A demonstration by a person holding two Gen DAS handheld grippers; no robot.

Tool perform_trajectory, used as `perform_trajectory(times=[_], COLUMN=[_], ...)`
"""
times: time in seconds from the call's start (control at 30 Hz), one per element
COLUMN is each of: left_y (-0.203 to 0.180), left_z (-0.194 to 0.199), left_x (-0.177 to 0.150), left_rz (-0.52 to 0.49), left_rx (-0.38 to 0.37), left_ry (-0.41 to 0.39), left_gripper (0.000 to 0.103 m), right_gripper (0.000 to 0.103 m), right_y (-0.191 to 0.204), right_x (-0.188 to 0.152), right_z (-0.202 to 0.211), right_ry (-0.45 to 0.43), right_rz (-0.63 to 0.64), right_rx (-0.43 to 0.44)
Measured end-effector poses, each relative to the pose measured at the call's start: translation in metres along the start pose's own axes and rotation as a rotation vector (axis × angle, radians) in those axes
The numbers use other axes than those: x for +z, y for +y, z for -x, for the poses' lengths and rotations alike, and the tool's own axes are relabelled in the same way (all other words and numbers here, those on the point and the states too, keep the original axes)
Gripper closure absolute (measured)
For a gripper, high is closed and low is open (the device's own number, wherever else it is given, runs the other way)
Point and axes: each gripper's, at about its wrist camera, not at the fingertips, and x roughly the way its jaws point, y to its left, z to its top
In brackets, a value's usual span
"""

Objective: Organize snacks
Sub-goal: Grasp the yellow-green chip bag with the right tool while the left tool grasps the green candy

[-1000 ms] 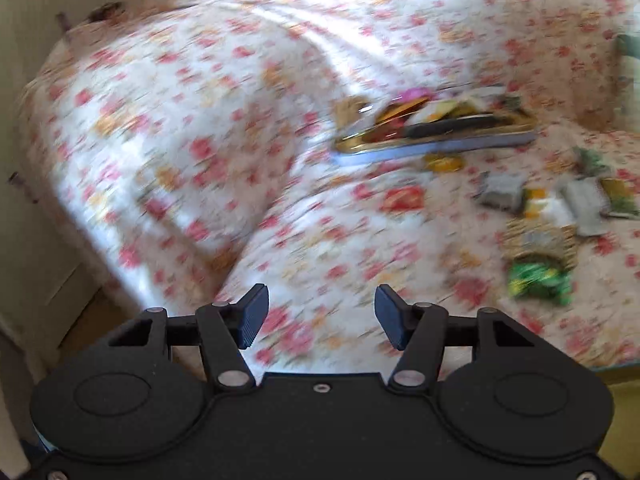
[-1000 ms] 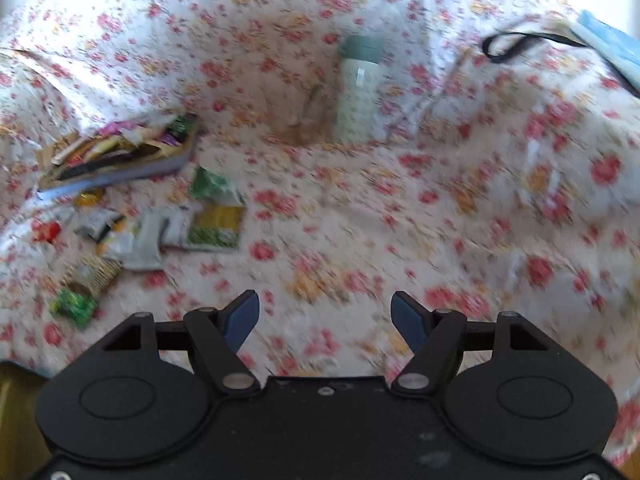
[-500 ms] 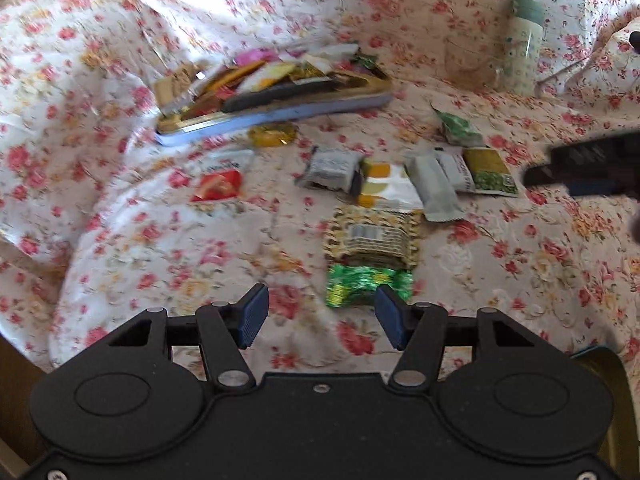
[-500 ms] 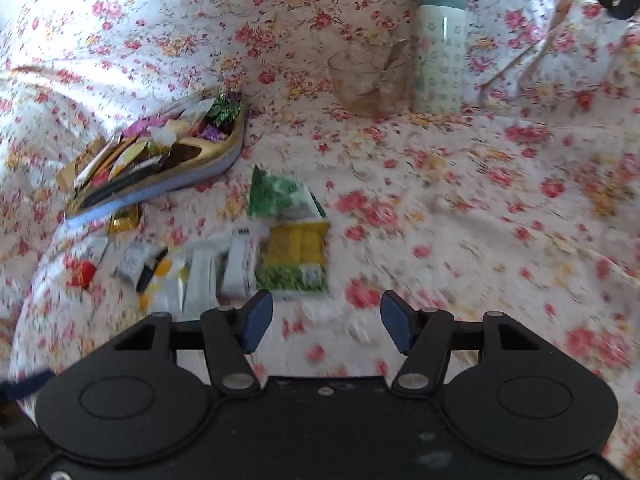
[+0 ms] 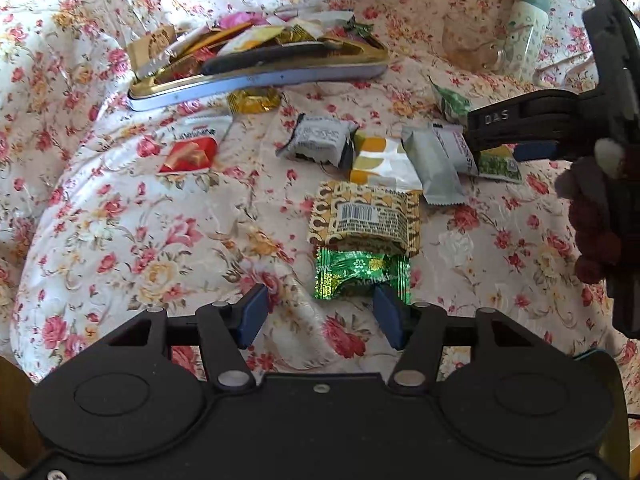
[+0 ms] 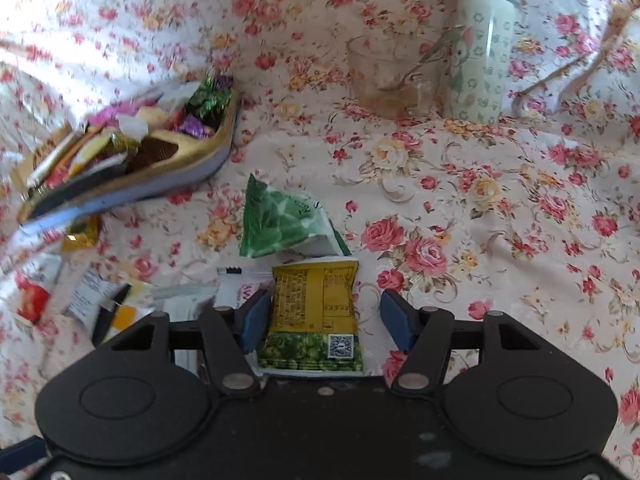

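The left tongs (image 5: 318, 314) were released, their blue pads wide apart and holding nothing, low in the centre of the left wrist view above the flowered cloth (image 5: 140, 240). Just beyond the right pad lay a shiny green candy wrapper (image 5: 362, 274), and touching its upper edge was a brown and gold patterned packet (image 5: 366, 218) with a barcode label. Higher in the frame a row of snacks lay on the cloth: a grey packet (image 5: 320, 140), a white and orange sachet (image 5: 380, 160), a silver packet (image 5: 434, 170), and to the left, apart from them, a white packet with a red picture (image 5: 192, 152). In the upper centre a shallow tin tray (image 5: 256, 82) was filled with many mixed sweets, and a gold wrapped candy (image 5: 252, 100) lay just beside its front edge. The right tongs (image 6: 326, 322) were also released and empty; in the right wrist view the yellow and green packet (image 6: 316, 312) lay flat between the open pads, nearer to the left pad, and I cannot tell if a pad touched it. A green triangular packet (image 6: 280, 220) rested just above it. In the upper right of that view stood a glass cup (image 6: 390, 80) and a pale bottle with a green lid (image 6: 482, 52), side by side.
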Motion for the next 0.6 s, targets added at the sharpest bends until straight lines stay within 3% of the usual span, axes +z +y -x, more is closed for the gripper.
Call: perform_trajectory(times=[0.13,0.2,0.27,0.37,0.6], left_y=[-0.005,-0.006,-0.007,-0.007,-0.011], left_z=[-0.003,-0.005,-0.006,-0.008,-0.011], left_x=[0.0,0.002,0.004,0.006,0.009], left_rz=[-0.02,-0.019,-0.016,-0.009,-0.019], left_rx=[0.014,0.016,0.015,0.01,0.008], left_ry=[-0.01,-0.01,-0.008,-0.006,0.001], left_gripper=[0.041,0.04,0.04,0.039,0.038], right_gripper=[0.038,0.043,0.058,0.062,0.063], right_y=[0.007,0.005,0.0,-0.012,-0.034], right_x=[-0.005,-0.006,-0.007,-0.008,-0.021], right_z=[-0.002,0.0,0.002,0.008,0.026], right_ry=[-0.023,-0.028,-0.033,-0.025,0.009], right_rz=[0.067,0.072,0.069,0.045,0.011], right_rx=[-0.025,-0.021,-0.024,0.005,0.013])
